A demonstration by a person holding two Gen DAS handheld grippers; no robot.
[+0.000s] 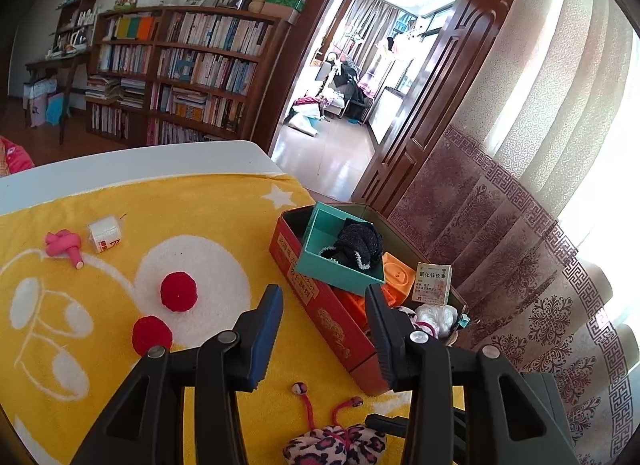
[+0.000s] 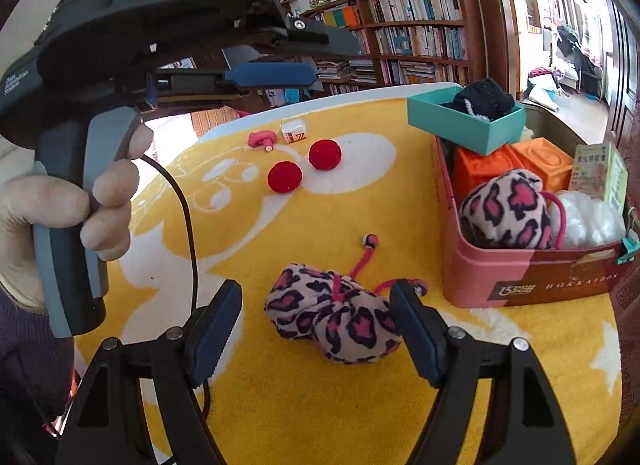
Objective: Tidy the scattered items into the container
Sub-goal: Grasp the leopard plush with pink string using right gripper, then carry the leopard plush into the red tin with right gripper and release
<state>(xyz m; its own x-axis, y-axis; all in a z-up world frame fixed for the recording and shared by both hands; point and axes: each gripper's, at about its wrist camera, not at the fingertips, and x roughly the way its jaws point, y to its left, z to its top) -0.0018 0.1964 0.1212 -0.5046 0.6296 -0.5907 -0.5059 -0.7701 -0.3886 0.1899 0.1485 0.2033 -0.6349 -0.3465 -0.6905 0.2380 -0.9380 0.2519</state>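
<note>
A leopard-print pouch [image 2: 332,317] with pink cords lies on the yellow towel, between the fingers of my open right gripper [image 2: 316,327]; the pads do not press it. The same pouch [image 1: 336,445] shows at the bottom of the left wrist view. The red tin container [image 2: 520,277] [image 1: 320,305] stands to the right. It holds a second leopard pouch [image 2: 504,209], orange blocks [image 2: 500,165], a teal box [image 1: 340,249] with a black item, and a medicine carton [image 1: 434,283]. My left gripper [image 1: 324,329] hangs open and empty by the tin's near corner.
Two red balls [image 2: 285,177] [image 2: 325,154], a pink knotted piece [image 2: 262,139] and a small white box [image 2: 295,131] lie farther back on the towel [image 2: 240,245]. A hand [image 2: 80,201] holds the left gripper [image 2: 332,61] at upper left. A patterned curtain [image 1: 520,245] hangs behind the tin.
</note>
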